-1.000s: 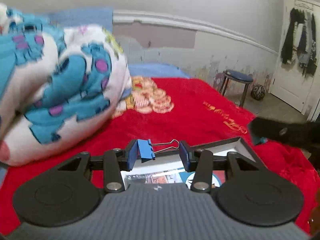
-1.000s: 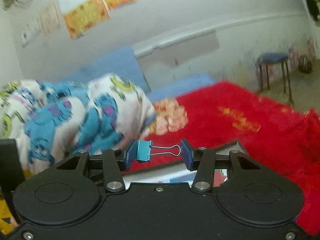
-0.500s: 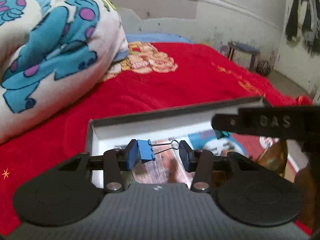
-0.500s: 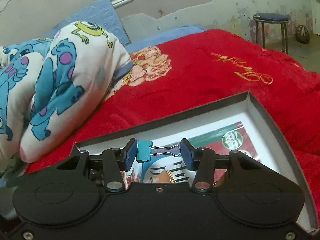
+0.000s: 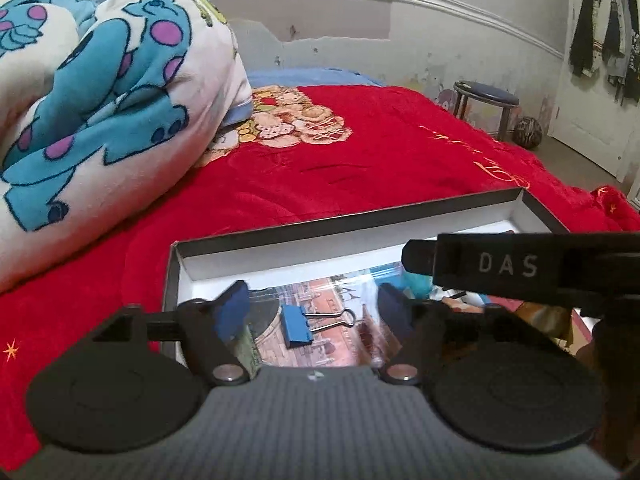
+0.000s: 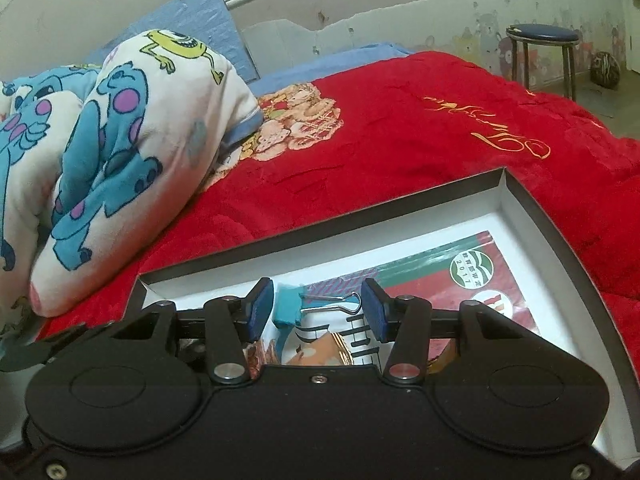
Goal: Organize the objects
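Left gripper (image 5: pixel 312 312) opening wide, its blue binder clip (image 5: pixel 297 327) dropped into the box (image 5: pixel 320 236) below; right gripper (image 6: pixel 318 314) just opening, teal clip (image 6: pixel 288 310) not yet clearly free.

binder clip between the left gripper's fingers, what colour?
Blue body with silver wire handles; the binder clip shows best in the left wrist view.

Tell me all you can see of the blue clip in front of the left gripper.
The blue clip is a small binder clip: a blue folded body, metal by its look, with silver wire handles pointing right. It lies flat on glossy printed sheets inside the shallow box. The left gripper is opening, and its pads stand clear on both sides, touching nothing.
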Available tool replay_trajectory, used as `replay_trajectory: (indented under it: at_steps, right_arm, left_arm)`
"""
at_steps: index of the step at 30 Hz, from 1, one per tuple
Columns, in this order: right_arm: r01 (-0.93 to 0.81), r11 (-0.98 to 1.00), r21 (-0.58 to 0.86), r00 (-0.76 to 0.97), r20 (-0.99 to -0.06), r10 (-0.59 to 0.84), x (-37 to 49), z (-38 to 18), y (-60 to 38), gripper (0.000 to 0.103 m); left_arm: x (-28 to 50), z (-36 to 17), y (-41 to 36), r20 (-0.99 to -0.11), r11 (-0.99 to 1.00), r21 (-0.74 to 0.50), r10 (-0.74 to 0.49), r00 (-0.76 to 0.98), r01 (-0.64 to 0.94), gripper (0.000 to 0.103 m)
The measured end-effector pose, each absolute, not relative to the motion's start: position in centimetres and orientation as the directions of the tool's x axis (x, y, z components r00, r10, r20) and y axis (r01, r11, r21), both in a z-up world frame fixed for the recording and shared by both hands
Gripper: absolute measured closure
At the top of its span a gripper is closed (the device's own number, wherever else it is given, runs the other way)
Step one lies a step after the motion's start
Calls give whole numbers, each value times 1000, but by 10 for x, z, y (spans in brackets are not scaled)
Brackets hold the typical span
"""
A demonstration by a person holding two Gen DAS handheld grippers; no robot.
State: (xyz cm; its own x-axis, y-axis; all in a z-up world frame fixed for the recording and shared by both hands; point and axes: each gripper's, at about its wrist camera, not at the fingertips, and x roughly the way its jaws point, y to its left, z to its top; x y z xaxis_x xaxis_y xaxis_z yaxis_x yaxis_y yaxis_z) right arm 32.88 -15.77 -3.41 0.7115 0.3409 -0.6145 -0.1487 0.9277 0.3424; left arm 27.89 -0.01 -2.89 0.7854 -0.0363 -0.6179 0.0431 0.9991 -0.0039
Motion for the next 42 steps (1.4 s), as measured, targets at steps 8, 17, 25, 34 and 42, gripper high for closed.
replay_trajectory:
  at_steps: [8, 17, 25, 34, 42]
  right_arm:
    - [-172, 909, 379, 748, -550, 371, 317, -14, -167, 35]
    - [-211, 914, 347, 827, -436, 356, 268, 98, -208, 20]
    - [-261, 925, 275, 895, -290, 339, 211, 193, -242, 0]
    - [-281, 957, 74, 883, -370, 288, 131, 177, -237, 0]
    - [-306, 951, -41, 844, -474, 251, 68, 52, -241, 0]
  left_arm:
    - [260, -4, 5, -495, 997, 31, -50, 867, 75, 0]
    - [211, 76, -3, -357, 996, 72, -17, 934, 46, 0]
    - [140, 153, -20, -233, 999, -43, -27, 972, 17, 0]
    - [86, 119, -21, -363, 995, -92, 2, 932, -38, 0]
    - [77, 11, -14, -584, 989, -81, 53, 810, -124, 0]
